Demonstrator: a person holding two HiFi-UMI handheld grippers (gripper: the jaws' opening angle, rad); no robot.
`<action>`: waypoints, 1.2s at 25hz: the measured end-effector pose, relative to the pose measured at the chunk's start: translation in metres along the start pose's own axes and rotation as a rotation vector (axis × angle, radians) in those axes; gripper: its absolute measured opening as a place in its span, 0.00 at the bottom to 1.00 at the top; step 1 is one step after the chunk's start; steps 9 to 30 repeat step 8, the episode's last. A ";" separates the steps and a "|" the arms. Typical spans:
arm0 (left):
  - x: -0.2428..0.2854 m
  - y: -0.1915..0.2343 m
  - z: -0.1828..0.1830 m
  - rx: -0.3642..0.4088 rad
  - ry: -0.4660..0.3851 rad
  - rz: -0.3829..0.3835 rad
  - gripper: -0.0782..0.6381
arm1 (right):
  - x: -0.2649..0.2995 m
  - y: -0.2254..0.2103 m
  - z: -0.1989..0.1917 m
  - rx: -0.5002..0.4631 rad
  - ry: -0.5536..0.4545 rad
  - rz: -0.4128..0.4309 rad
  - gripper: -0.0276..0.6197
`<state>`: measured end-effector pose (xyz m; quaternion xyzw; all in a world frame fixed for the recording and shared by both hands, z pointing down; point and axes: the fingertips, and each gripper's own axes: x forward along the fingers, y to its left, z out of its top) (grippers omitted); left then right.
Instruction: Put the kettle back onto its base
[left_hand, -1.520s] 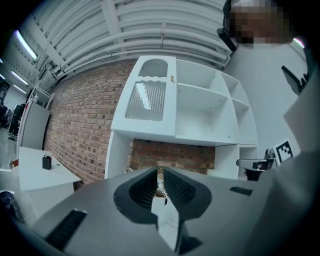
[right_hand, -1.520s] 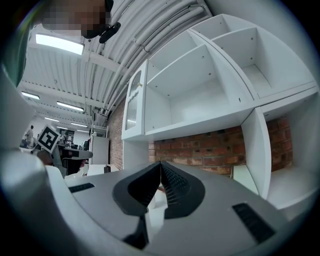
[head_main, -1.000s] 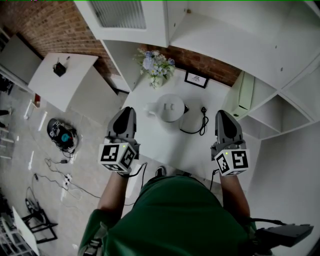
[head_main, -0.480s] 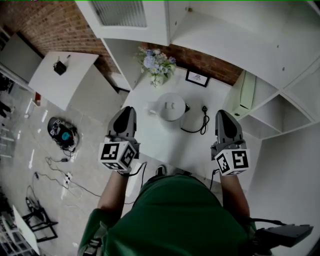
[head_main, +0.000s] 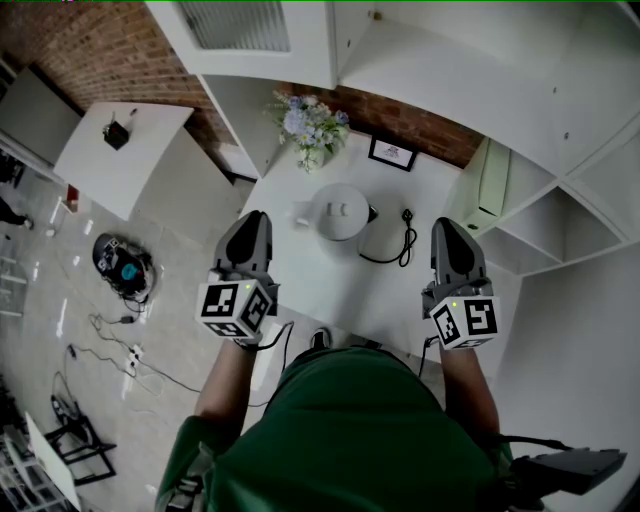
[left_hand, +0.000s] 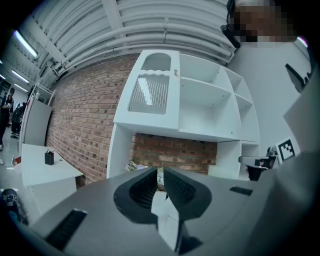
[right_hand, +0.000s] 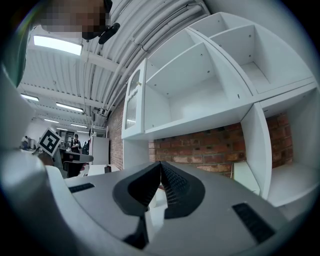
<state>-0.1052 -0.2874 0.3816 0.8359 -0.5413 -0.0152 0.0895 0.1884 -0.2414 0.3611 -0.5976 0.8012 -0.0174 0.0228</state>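
A white kettle (head_main: 340, 212) stands on the white table (head_main: 330, 280), between and beyond my two grippers in the head view. A black cord (head_main: 392, 250) curls from its right side to a plug (head_main: 407, 217). I cannot make out its base apart from the kettle. My left gripper (head_main: 253, 220) hovers at the table's left edge, short of the kettle, with its jaws shut on nothing (left_hand: 160, 172). At the table's right side my right gripper (head_main: 443, 228) is level, its jaw tips together and empty (right_hand: 160, 165). Neither gripper touches the kettle.
A vase of flowers (head_main: 312, 128) and a small picture frame (head_main: 392, 155) stand at the table's back against a brick wall. White shelving (head_main: 560, 200) rises on the right. On the floor to the left lie cables and a round device (head_main: 125, 268).
The head view has tilted slightly, so the kettle sits a little higher in the picture. Both grippers keep their places and stay shut.
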 end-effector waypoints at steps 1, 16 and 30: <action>0.000 0.000 0.000 0.001 0.001 0.001 0.18 | 0.000 0.000 0.000 0.001 0.000 0.000 0.08; -0.001 0.003 -0.004 0.000 0.006 0.005 0.18 | 0.002 0.004 0.000 -0.011 0.001 0.014 0.08; -0.001 0.003 -0.004 0.000 0.006 0.005 0.18 | 0.002 0.004 0.000 -0.011 0.001 0.014 0.08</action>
